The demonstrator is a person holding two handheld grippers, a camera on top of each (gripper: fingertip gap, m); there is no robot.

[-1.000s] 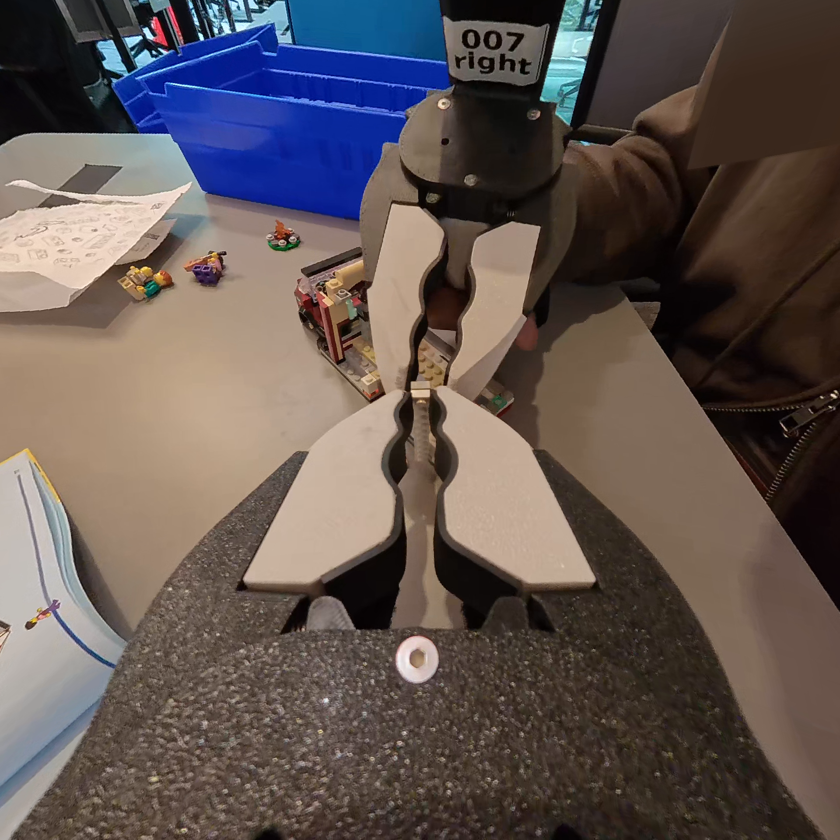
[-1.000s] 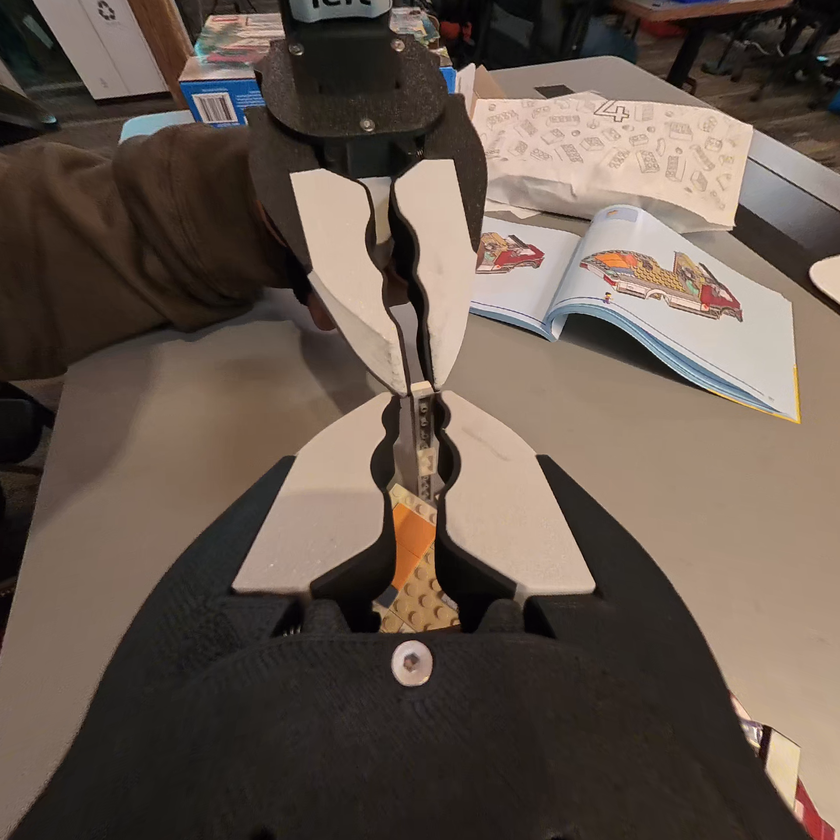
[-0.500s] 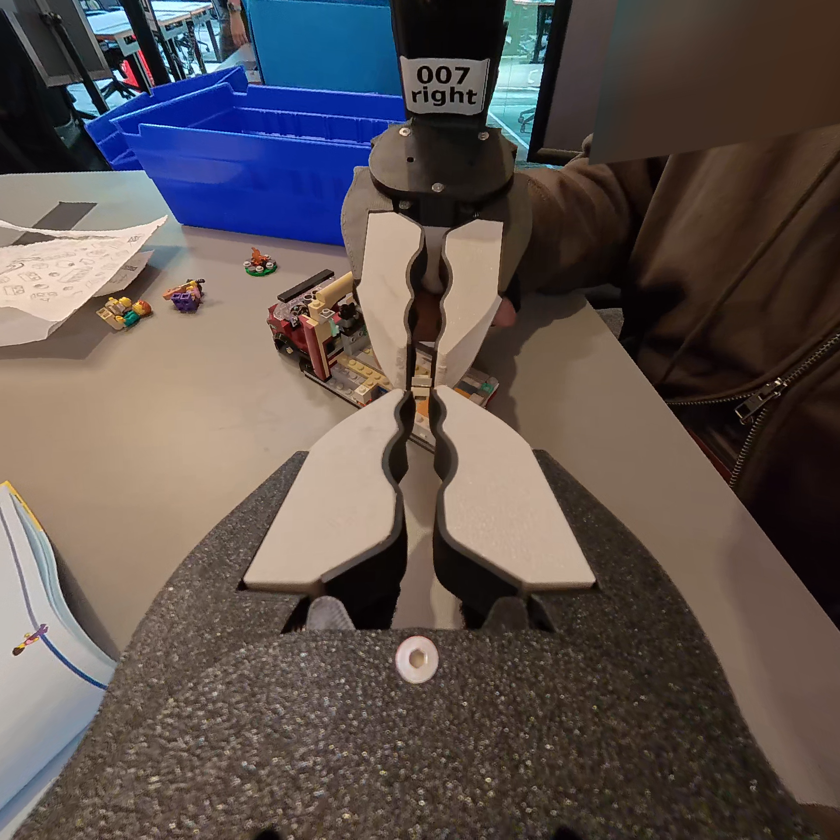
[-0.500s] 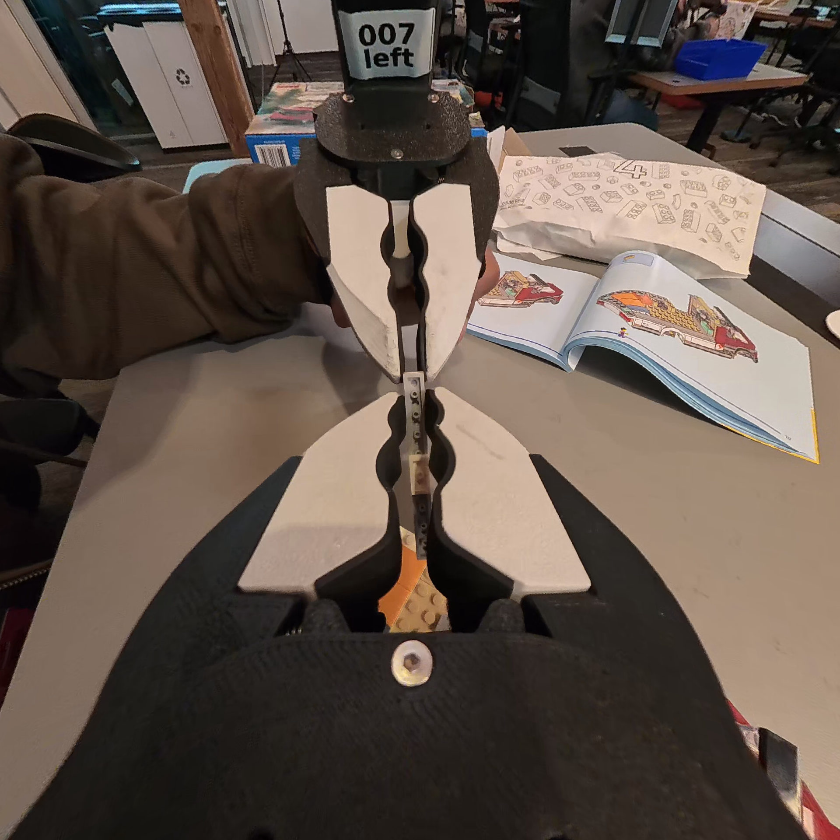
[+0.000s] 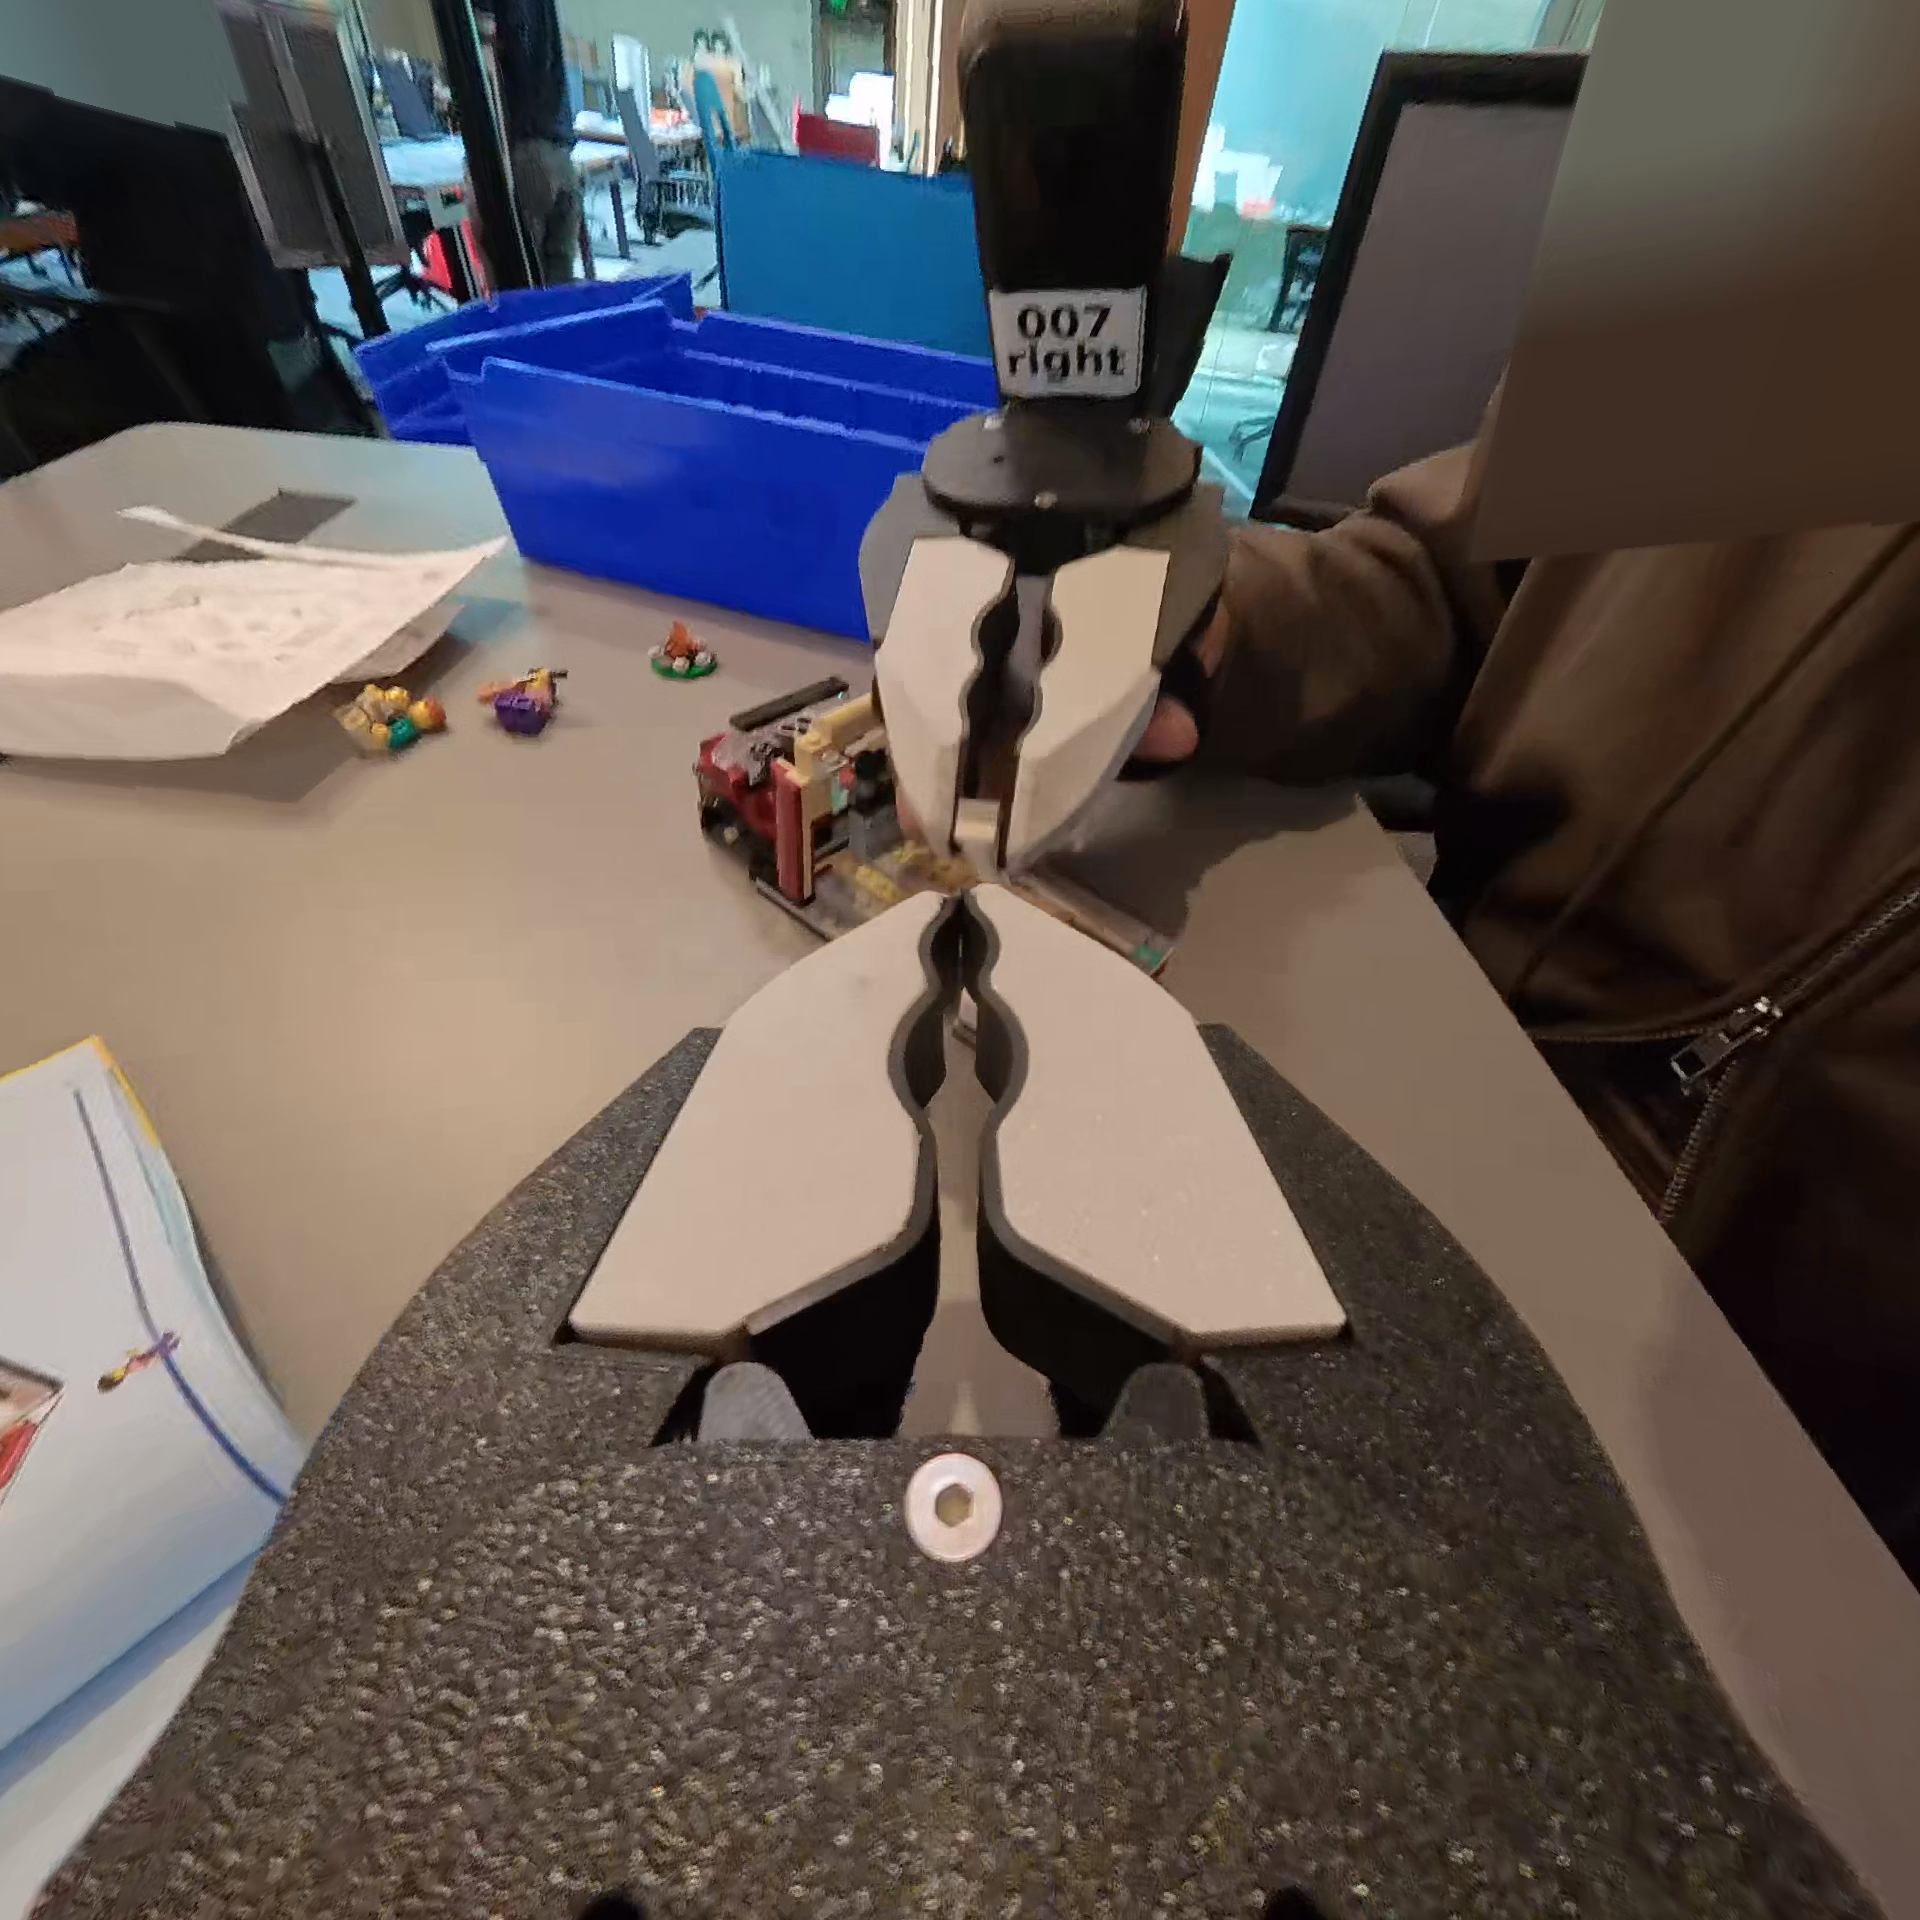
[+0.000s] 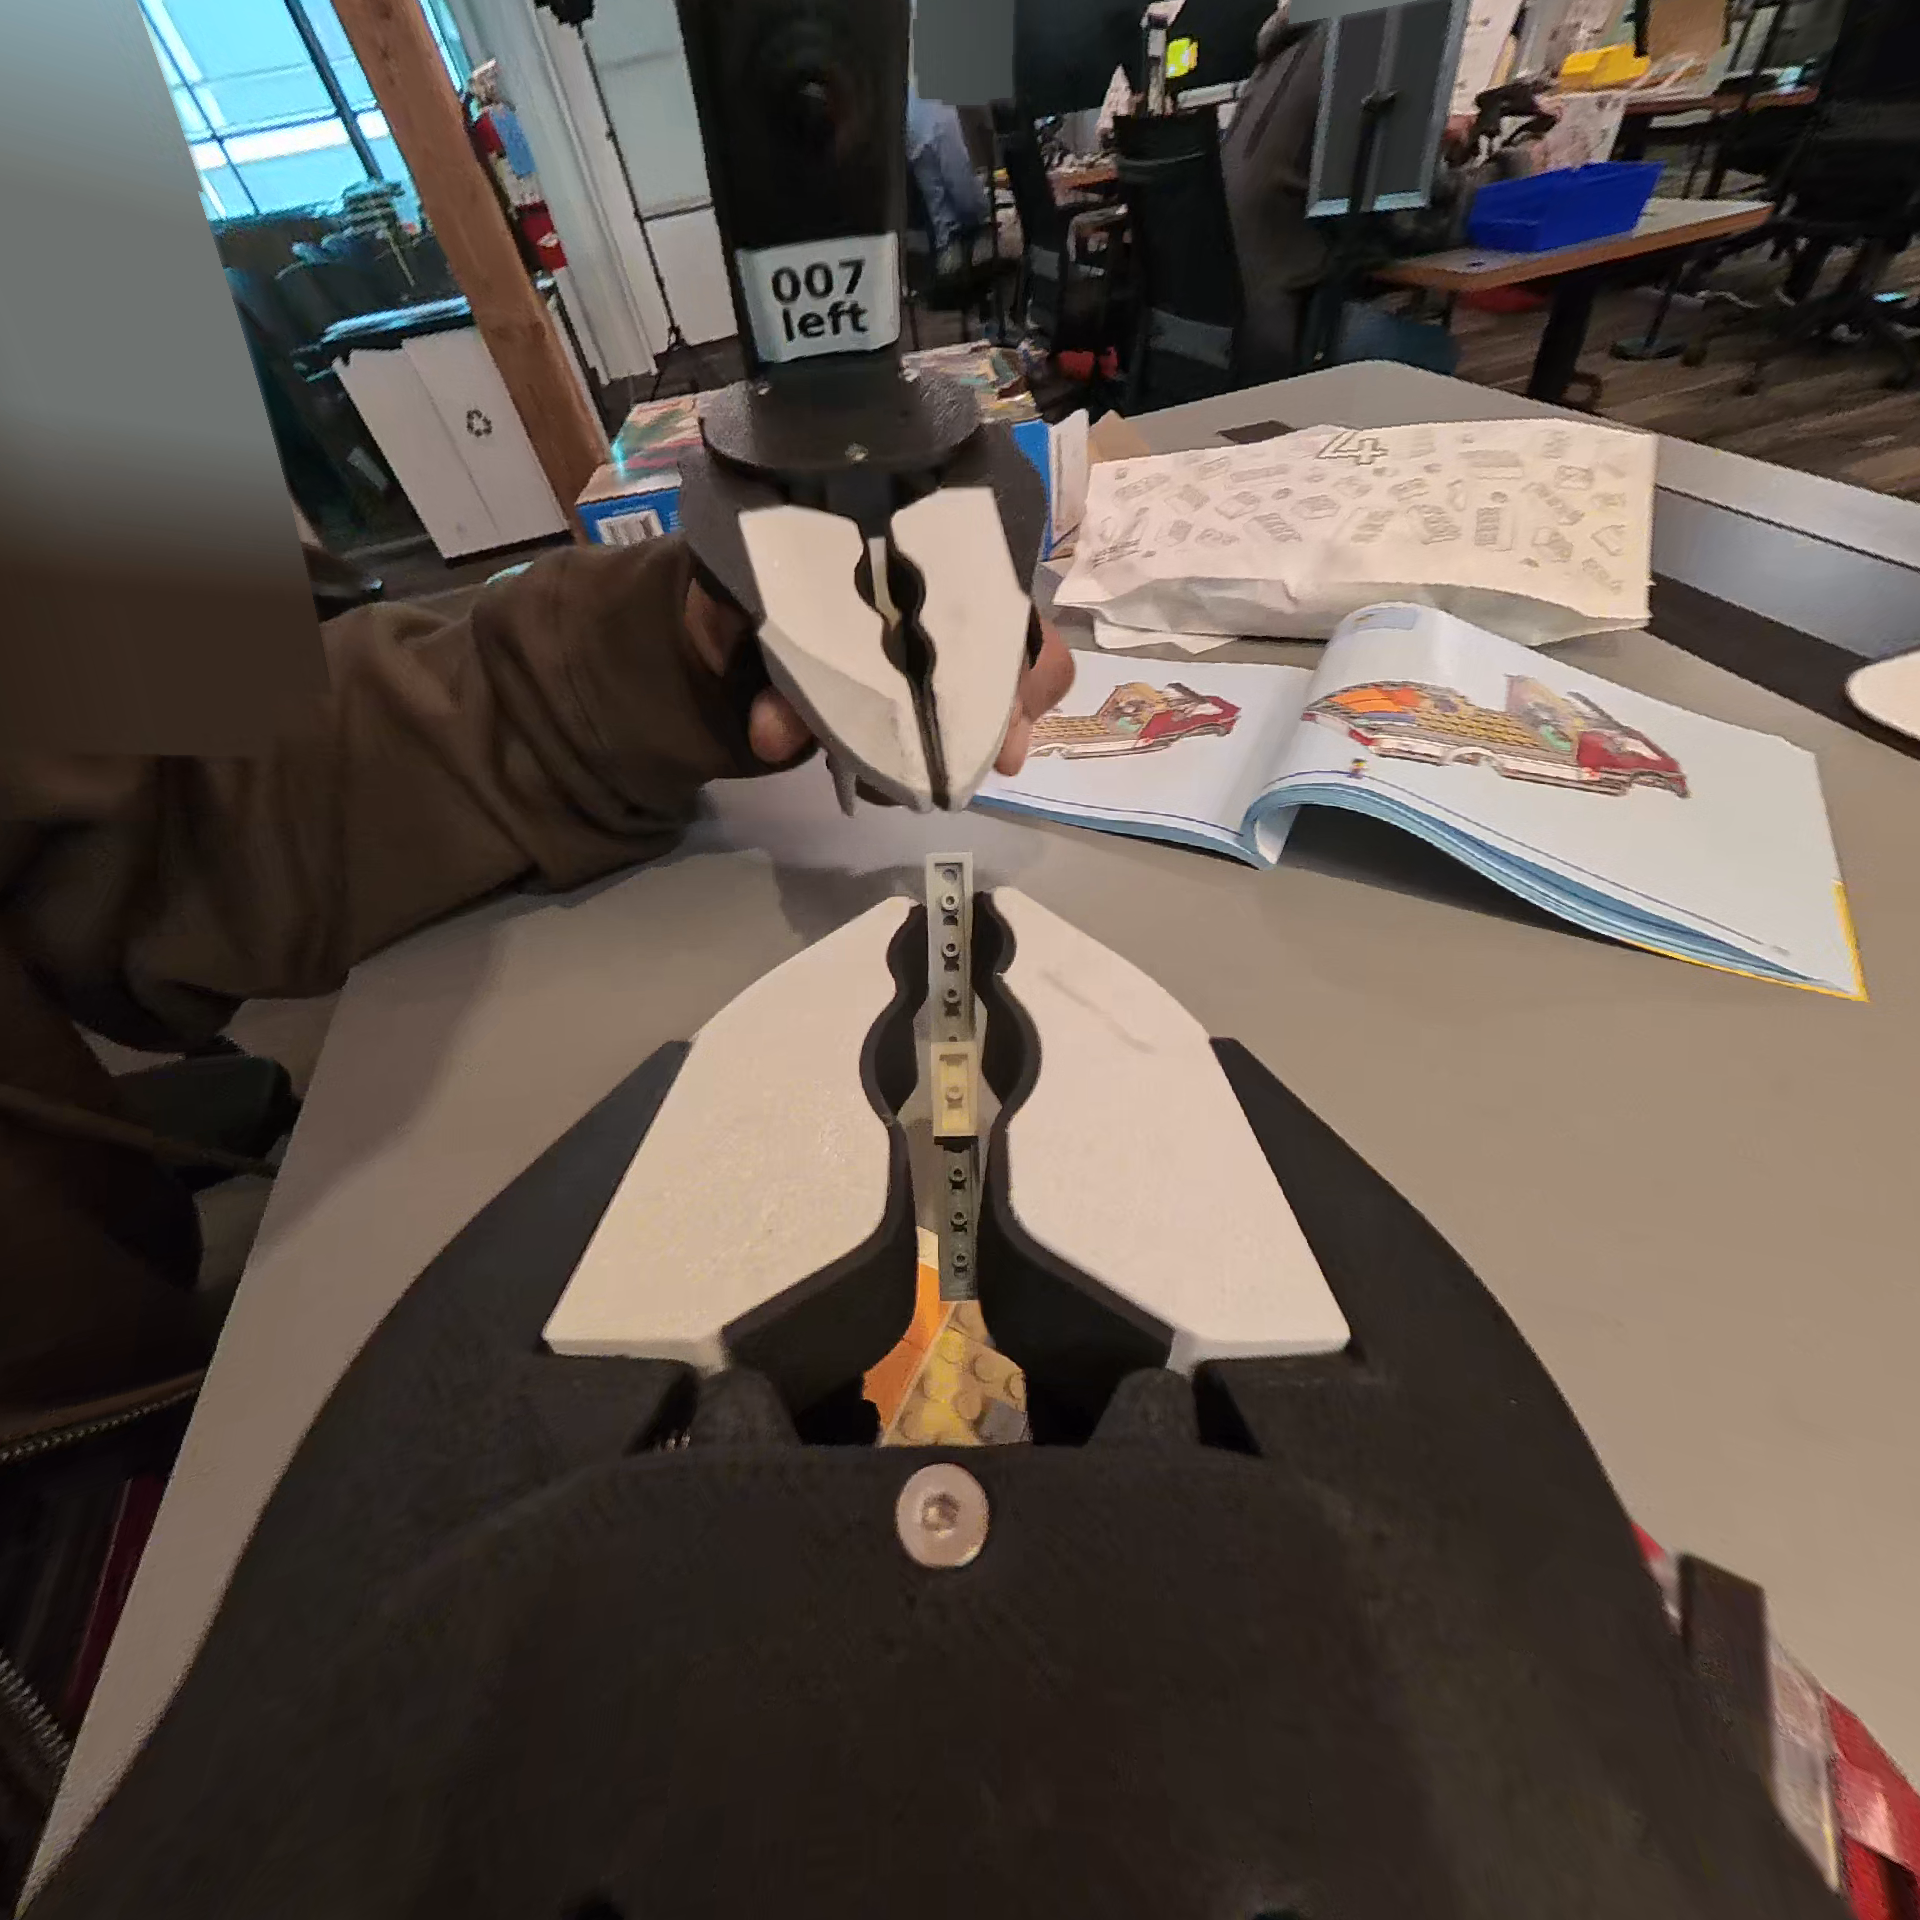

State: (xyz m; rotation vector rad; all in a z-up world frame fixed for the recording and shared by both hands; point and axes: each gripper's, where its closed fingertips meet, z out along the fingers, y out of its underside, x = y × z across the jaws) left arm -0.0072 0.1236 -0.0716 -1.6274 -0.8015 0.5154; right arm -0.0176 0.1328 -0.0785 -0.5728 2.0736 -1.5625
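My right gripper [image 6: 951, 904] is shut on a long thin grey studded plate [image 6: 949, 935] that runs lengthwise between its fingers, with its far end sticking out past the tips. A small tan piece [image 6: 954, 1091] sits on the plate's middle. In the left wrist view the right gripper [image 5: 982, 847] faces me, and the plate's pale end [image 5: 977, 821] shows between its tips. My left gripper [image 5: 961, 902] is shut with nothing between its pads. In the right wrist view it [image 6: 940, 800] hangs a short way beyond the plate's end and does not touch it.
A red and tan brick-built vehicle [image 5: 800, 800] stands on the grey table [image 5: 416, 935] under the grippers. Blue bins [image 5: 675, 468], a printed paper bag [image 5: 208, 623] and small brick figures [image 5: 390, 717] lie behind it. An open instruction booklet [image 6: 1455, 769] lies to the right. A person's brown sleeve [image 6: 416, 727] is close by. The grippers are tip to tip, or close to it.
My left gripper let go of the plate's end, drew back from it and closed with nothing between its pads. My right gripper keeps the plate, and both have risen above the table.
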